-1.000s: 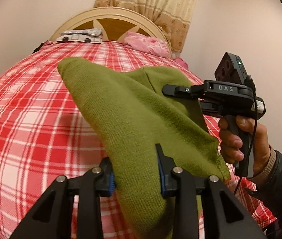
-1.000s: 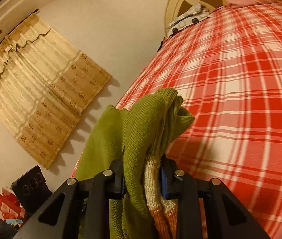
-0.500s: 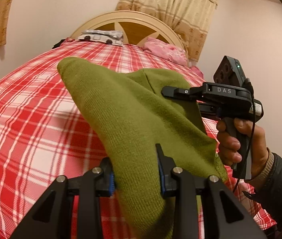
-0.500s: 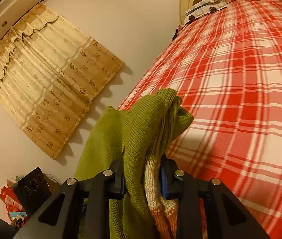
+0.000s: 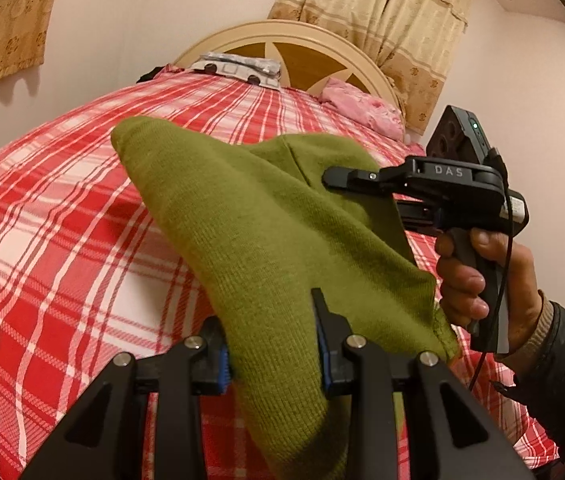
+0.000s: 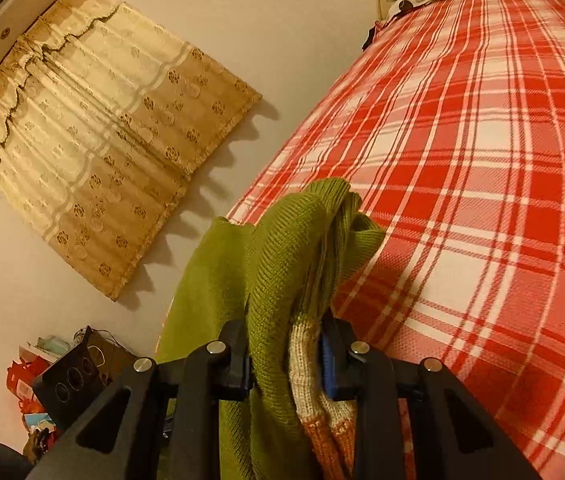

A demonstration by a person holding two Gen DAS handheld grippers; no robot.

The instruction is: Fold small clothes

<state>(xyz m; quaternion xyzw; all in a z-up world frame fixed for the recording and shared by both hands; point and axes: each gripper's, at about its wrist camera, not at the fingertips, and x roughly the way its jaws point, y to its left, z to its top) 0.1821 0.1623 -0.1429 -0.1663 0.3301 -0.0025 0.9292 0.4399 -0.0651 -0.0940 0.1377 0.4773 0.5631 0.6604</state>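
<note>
Both sets of fingers are clamped on the same green knit sweater (image 5: 250,216). The left gripper (image 5: 272,354) has a thick bunch of it pinched between its blue pads, and the right gripper (image 6: 287,354) is squeezing a wad of green knit plus a cream-and-orange striped bit, maybe a cuff or hem, can't really tell.

The sweater is held up in the air between the two, over the near edge of the red plaid bed (image 5: 62,216), not lying on it anywhere I can see. One loose corner pokes out toward the headboard (image 5: 286,46) end, another hangs down near the person's right hand (image 5: 482,276).

My worry is that each grip looks like several layers bunched together. If it gets laid down like that, it'll probably land twisted or lumpy. The hanging corner could also tuck under and spoil the fold line.
</note>
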